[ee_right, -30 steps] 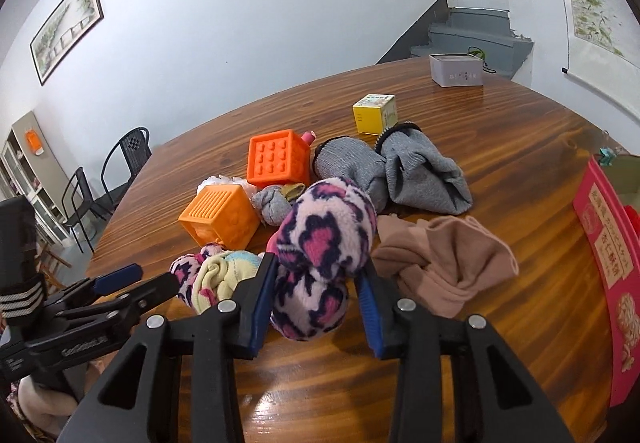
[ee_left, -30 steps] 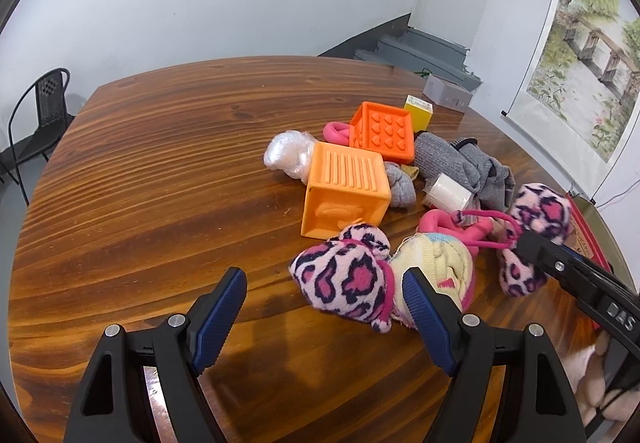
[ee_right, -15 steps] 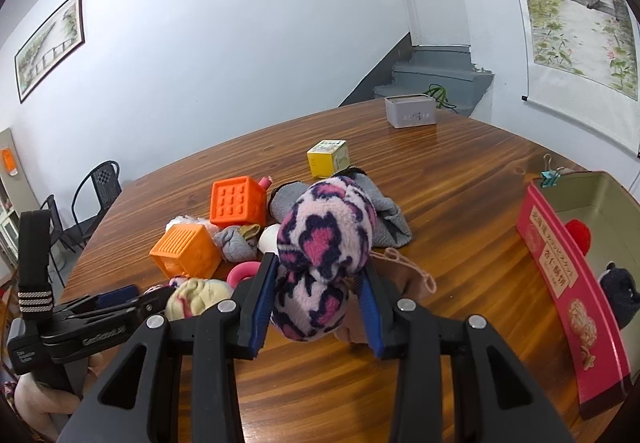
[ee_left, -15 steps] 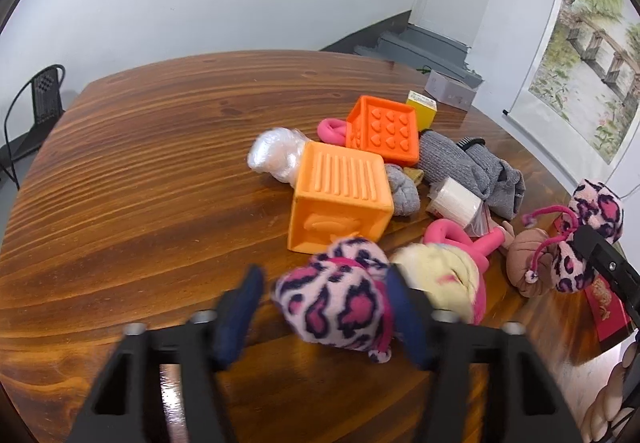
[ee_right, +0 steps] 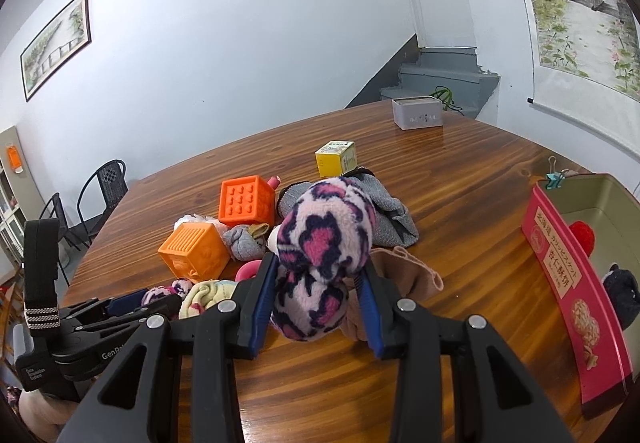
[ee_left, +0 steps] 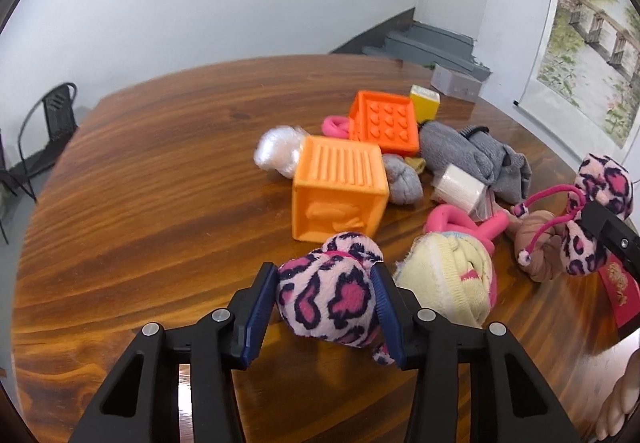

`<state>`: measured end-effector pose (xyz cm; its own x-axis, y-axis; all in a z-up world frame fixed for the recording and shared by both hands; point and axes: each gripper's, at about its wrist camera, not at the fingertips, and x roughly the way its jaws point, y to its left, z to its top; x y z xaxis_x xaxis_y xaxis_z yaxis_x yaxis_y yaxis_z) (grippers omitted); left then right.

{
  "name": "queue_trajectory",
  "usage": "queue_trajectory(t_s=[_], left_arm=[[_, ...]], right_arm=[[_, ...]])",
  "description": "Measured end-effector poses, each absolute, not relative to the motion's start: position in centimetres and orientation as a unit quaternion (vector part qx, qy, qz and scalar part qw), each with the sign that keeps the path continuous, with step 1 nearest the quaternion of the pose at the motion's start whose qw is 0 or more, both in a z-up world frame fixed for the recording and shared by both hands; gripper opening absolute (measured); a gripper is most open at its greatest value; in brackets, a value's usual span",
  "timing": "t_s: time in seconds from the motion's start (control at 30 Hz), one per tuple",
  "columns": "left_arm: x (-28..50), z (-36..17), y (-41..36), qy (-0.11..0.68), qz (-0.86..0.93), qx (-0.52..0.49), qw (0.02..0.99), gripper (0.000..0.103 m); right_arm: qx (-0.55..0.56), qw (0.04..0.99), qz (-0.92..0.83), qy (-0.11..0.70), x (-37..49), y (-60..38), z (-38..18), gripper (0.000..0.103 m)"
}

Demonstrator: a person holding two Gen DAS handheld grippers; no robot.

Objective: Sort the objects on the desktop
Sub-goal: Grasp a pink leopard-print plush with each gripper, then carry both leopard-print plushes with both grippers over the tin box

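Note:
My left gripper (ee_left: 326, 301) is shut on a pink leopard-print plush piece (ee_left: 328, 299) at the near edge of the pile on the wooden table (ee_left: 160, 183). My right gripper (ee_right: 318, 275) is shut on a matching leopard-print plush piece (ee_right: 320, 243) and holds it above the table; it shows at the right of the left wrist view (ee_left: 600, 195) with a pink cord. The left gripper also shows in the right wrist view (ee_right: 132, 305). A red box (ee_right: 560, 283) with an open tan inside stands at the right.
The pile holds two orange cubes (ee_left: 340, 191) (ee_left: 384, 123), a yellow cube (ee_right: 336, 159), grey socks (ee_left: 472, 159), a yellow sock ball (ee_left: 452, 283), a pink ring toy (ee_left: 460, 219), a tan cloth (ee_right: 408, 279) and a white roll (ee_left: 460, 187). A grey box (ee_right: 418, 113) stands at the far edge.
My left gripper moved forward and closed on the near leopard plush piece. My right gripper lifted its plush piece up and to the right, toward the red box.

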<state>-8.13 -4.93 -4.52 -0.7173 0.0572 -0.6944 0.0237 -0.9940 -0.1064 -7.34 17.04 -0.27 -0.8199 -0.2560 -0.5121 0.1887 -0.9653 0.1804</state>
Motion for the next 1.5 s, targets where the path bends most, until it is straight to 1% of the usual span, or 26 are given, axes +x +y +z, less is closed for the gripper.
queue_trajectory(t_s=[0.13, 0.3, 0.77, 1.0, 1.23, 1.5], left_arm=[[-7.3, -3.3, -4.6, -0.034, 0.937, -0.346, -0.013, 0.049], [-6.9, -2.6, -4.1, -0.024, 0.943, -0.332, -0.016, 0.049], [-5.1, -1.1, -3.3, -0.027, 0.95, -0.312, -0.02, 0.049], [-3.9, 0.2, -1.4, -0.035, 0.954, -0.299, -0.001, 0.049], [-3.5, 1.0, 2.8, -0.026, 0.954, -0.297, 0.04, 0.049], [-4.1, 1.9, 10.3, -0.01, 0.947, -0.3, 0.116, 0.049]], right_arm=[[0.273, 0.118, -0.953, -0.063, -7.2, 17.1, -0.2, 0.042], [0.273, 0.118, -0.953, -0.061, -7.2, 17.1, -0.3, 0.042], [0.272, 0.112, -0.954, -0.064, -7.3, 17.5, -0.4, 0.042], [0.256, 0.108, -0.957, -0.081, -6.8, 18.6, 0.1, 0.042], [0.231, 0.083, -0.963, -0.114, -3.8, 23.3, 1.0, 0.042], [0.191, -0.005, -0.972, -0.14, 0.8, 33.0, 3.2, 0.042]])
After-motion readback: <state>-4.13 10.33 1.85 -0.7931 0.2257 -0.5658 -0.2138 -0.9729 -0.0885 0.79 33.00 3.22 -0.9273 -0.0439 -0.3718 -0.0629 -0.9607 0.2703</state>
